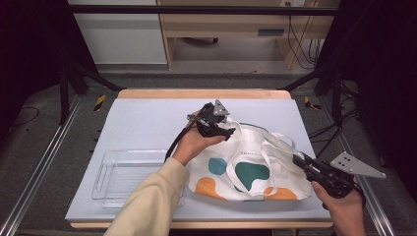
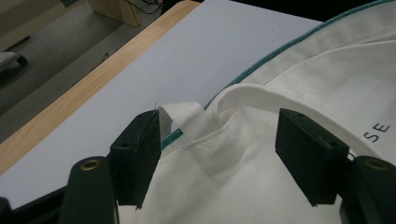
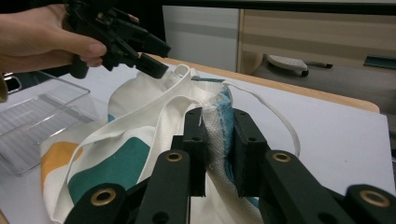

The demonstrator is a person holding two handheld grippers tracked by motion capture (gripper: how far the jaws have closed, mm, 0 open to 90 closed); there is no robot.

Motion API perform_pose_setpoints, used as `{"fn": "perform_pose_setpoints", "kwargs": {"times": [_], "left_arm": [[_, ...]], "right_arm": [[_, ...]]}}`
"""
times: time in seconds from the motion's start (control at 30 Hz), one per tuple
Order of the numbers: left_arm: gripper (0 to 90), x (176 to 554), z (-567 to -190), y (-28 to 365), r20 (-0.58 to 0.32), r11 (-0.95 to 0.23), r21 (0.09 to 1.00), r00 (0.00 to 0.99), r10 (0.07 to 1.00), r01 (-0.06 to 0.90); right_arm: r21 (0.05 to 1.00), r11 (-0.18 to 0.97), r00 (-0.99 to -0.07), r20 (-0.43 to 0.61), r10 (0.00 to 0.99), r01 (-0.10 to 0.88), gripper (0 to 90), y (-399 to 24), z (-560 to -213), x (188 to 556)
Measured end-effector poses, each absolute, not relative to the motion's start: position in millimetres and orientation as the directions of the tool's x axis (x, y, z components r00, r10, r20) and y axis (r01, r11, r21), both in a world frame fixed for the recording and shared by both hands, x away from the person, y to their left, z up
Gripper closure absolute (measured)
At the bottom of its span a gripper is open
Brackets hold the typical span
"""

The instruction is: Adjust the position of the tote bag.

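Observation:
A white tote bag point(image 1: 246, 147) with teal and orange blobs lies on the pale mat. My left gripper point(image 1: 227, 132) is at the bag's upper left rim. In the left gripper view its jaws point(image 2: 218, 140) stand open on either side of the rim where a white handle strap point(image 2: 187, 116) is sewn on. The right pad is clear of the cloth. My right gripper point(image 1: 298, 159) is at the bag's right edge. In the right gripper view it point(image 3: 219, 135) is shut on a fold of the bag's rim point(image 3: 215, 126), white cloth with teal trim.
A clear plastic tray point(image 1: 123, 174) sits on the mat point(image 1: 147, 123) left of the bag, under the person's left sleeve. The table's wooden far edge point(image 1: 201, 93) runs behind. Black frame posts stand at both sides.

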State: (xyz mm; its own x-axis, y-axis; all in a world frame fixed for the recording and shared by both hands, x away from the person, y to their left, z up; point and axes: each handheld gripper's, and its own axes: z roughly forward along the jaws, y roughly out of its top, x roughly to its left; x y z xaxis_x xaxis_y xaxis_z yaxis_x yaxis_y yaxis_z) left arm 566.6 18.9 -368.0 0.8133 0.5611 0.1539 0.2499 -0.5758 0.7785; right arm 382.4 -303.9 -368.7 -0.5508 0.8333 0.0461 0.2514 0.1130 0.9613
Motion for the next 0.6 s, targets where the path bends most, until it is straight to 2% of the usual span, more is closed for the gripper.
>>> {"fn": "perform_pose_setpoints", "kwargs": {"times": [0.2, 0.23, 0.43, 0.53, 0.6], "left_arm": [[38.2, 571.0, -371.0, 14.1, 0.145, -0.576, 0.777, 0.818, 0.557, 0.254], [43.7, 573.3, -372.2, 11.5, 0.143, -0.581, 0.772, 0.819, 0.555, 0.259], [55.8, 578.0, -373.7, 3.5, 0.151, -0.600, 0.755, 0.820, 0.552, 0.265], [57.9, 580.2, -375.7, 1.1, 0.122, -0.586, 0.757, 0.819, 0.560, 0.288], [60.4, 579.8, -376.8, -0.8, 0.135, -0.601, 0.745, 0.818, 0.559, 0.288]], "right_arm": [[0.963, 0.114, -0.557, 0.044, 0.829, 0.245, 78.2, -304.7, -367.9, 380.8], [0.962, 0.116, -0.558, 0.043, 0.829, 0.246, 78.2, -305.3, -368.1, 381.7], [0.962, 0.118, -0.559, 0.042, 0.828, 0.246, 78.2, -305.8, -367.5, 382.9], [0.962, 0.117, -0.560, 0.043, 0.827, 0.247, 78.2, -306.5, -367.5, 382.9], [0.962, 0.116, -0.562, 0.045, 0.826, 0.247, 78.2, -306.8, -367.6, 383.1]]}}
